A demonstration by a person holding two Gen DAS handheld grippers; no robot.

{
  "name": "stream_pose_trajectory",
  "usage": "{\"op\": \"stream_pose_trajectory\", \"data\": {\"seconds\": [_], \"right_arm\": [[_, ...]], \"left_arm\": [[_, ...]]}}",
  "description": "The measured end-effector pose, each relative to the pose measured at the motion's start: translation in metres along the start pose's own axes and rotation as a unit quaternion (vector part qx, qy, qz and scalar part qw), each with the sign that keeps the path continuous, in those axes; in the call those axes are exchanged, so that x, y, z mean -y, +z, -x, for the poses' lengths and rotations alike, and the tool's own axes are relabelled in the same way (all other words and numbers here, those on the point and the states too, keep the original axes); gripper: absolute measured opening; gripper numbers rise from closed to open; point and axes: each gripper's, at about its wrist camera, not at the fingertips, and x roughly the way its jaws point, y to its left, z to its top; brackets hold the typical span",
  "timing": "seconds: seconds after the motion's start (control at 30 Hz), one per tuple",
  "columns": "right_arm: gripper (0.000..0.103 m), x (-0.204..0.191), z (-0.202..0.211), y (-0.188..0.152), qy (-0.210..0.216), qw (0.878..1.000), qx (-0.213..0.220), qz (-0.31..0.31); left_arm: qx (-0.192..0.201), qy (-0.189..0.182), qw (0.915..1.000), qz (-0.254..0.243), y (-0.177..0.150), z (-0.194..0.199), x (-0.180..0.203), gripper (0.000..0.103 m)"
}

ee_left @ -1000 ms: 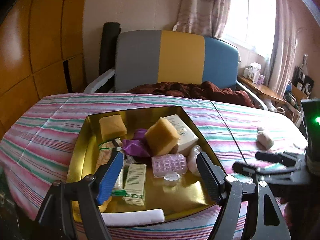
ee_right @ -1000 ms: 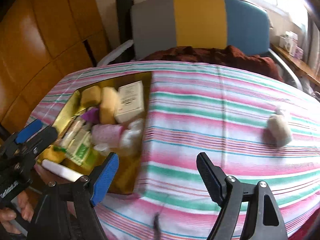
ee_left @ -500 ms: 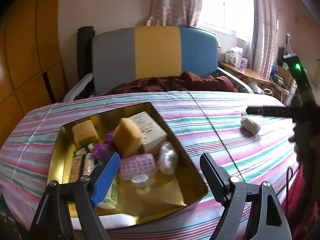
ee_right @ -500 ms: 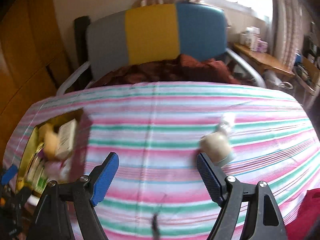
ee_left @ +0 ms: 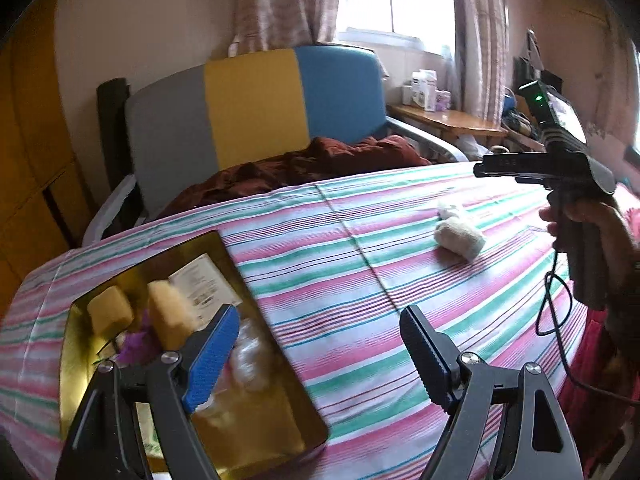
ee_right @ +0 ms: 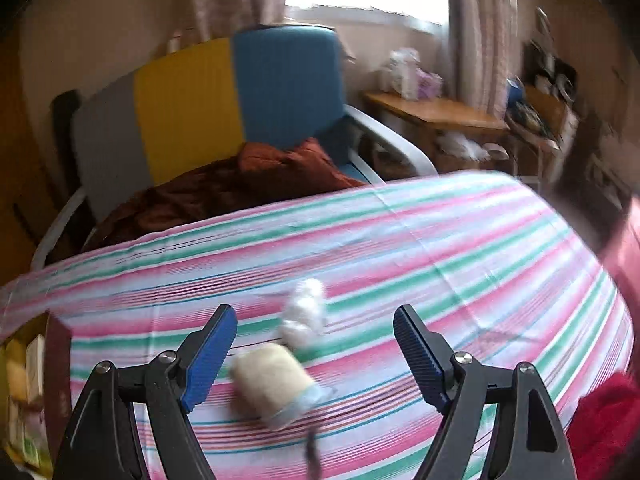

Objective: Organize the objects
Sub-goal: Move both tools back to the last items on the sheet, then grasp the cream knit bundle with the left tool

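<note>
A cream wrapped roll (ee_right: 276, 382) with a clear plastic twist (ee_right: 305, 312) lies on the striped tablecloth (ee_right: 440, 264). My right gripper (ee_right: 316, 356) is open and empty, with the roll between and just ahead of its jaws, nearer the left one. The left wrist view shows the same roll (ee_left: 460, 236) far right and the right gripper (ee_left: 532, 168) above it. My left gripper (ee_left: 320, 356) is open and empty over the right edge of a gold tin (ee_left: 276, 344) that holds yellow sponges (ee_left: 170, 316), a white box (ee_left: 204, 280) and purple wrap.
A grey, yellow and blue chair (ee_left: 248, 108) with a dark red cloth (ee_left: 304, 164) stands behind the table. A wooden side table (ee_right: 436, 114) with small boxes stands at the right under the window. The tin's edge shows at the far left of the right wrist view (ee_right: 24, 392).
Both grippers have swung right. The tin has slid to the left of both views. The roll has come close between the right gripper's jaws. Both stay open.
</note>
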Motion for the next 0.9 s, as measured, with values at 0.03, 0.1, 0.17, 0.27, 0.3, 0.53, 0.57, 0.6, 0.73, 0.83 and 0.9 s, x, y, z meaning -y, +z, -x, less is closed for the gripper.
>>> {"op": "stream_pose_trajectory", "data": {"seconds": [0.03, 0.1, 0.17, 0.27, 0.3, 0.53, 0.57, 0.6, 0.73, 0.83, 0.9], "right_arm": [[0.082, 0.006, 0.000, 0.000, -0.001, 1.000, -0.003, -0.014], [0.082, 0.014, 0.002, 0.001, 0.003, 0.999, -0.002, -0.034], [0.082, 0.024, 0.001, 0.000, 0.008, 0.999, -0.008, -0.052], [0.082, 0.037, -0.003, -0.001, 0.018, 0.996, -0.024, -0.083], [0.082, 0.040, -0.005, -0.001, 0.019, 0.995, -0.029, -0.089], [0.082, 0.055, -0.010, -0.006, 0.030, 0.990, -0.052, -0.129], [0.082, 0.057, -0.011, -0.006, 0.033, 0.989, -0.053, -0.135], [0.082, 0.060, -0.011, -0.007, 0.036, 0.988, -0.055, -0.142], [0.082, 0.066, -0.015, -0.008, 0.044, 0.984, -0.066, -0.160], [0.082, 0.070, -0.015, -0.008, 0.049, 0.982, -0.068, -0.171], [0.082, 0.072, -0.017, -0.008, 0.052, 0.981, -0.069, -0.176]], "left_arm": [[-0.002, -0.004, 1.0000, -0.003, 0.003, -0.004, 0.004, 0.083], [-0.009, -0.015, 0.9998, -0.004, 0.008, -0.014, 0.012, 0.083], [-0.018, -0.025, 0.9995, -0.005, 0.012, -0.025, 0.021, 0.083], [-0.034, -0.036, 0.9987, -0.011, 0.017, -0.043, 0.035, 0.083], [-0.041, -0.041, 0.9983, -0.012, 0.019, -0.050, 0.039, 0.083], [-0.079, -0.071, 0.9943, -0.006, 0.029, -0.090, 0.066, 0.083], [-0.084, -0.075, 0.9936, -0.005, 0.032, -0.096, 0.070, 0.082], [-0.088, -0.078, 0.9930, -0.003, 0.036, -0.101, 0.072, 0.081], [-0.105, -0.098, 0.9895, 0.013, 0.050, -0.126, 0.083, 0.081], [-0.120, -0.115, 0.9858, 0.025, 0.061, -0.145, 0.093, 0.079], [-0.129, -0.126, 0.9830, 0.035, 0.068, -0.157, 0.100, 0.079]]}}
